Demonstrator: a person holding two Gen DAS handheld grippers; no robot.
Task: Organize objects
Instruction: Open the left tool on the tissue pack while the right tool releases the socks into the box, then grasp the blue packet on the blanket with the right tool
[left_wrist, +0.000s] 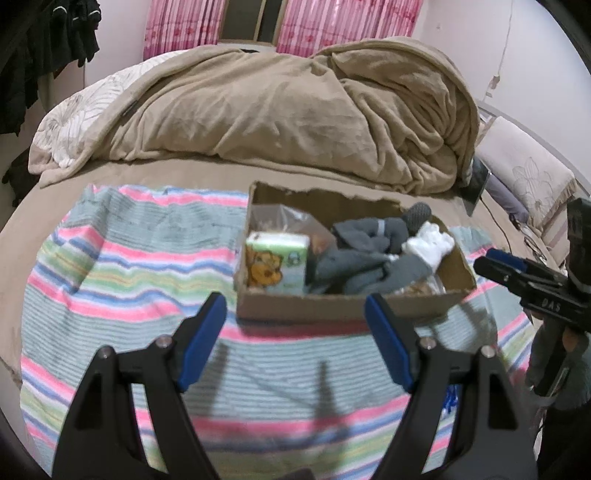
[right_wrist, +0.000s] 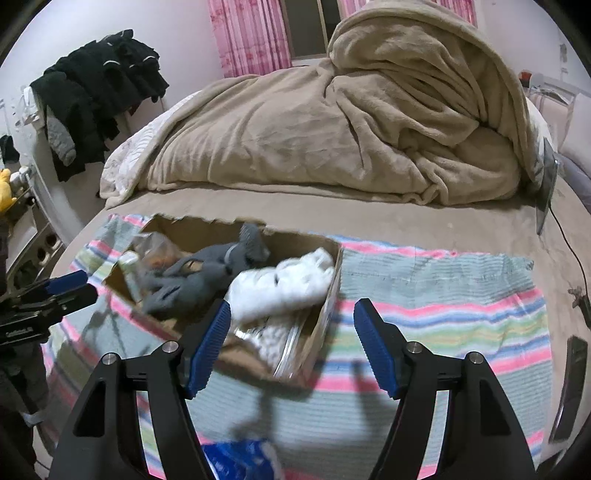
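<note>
A cardboard box (left_wrist: 332, 306) sits on a striped towel (left_wrist: 122, 266) on the bed. In it lie a green tissue pack (left_wrist: 277, 264), a clear plastic bag (left_wrist: 280, 218), grey socks (left_wrist: 362, 254) and white socks (left_wrist: 430, 245). My left gripper (left_wrist: 295, 332) is open and empty, just in front of the box. My right gripper (right_wrist: 291, 339) is open and empty over the box's (right_wrist: 317, 332) near right corner, above the white socks (right_wrist: 284, 284); the grey socks (right_wrist: 207, 269) lie further left. The right gripper also shows in the left wrist view (left_wrist: 517, 273), and the left gripper in the right wrist view (right_wrist: 66, 286).
A rumpled beige blanket (left_wrist: 295, 110) fills the back of the bed. A blue plastic bag (right_wrist: 240, 458) lies on the towel near me. A dark phone (right_wrist: 569, 387) and a cable (right_wrist: 569, 251) lie at the right. Black clothes (right_wrist: 99, 96) hang at the left.
</note>
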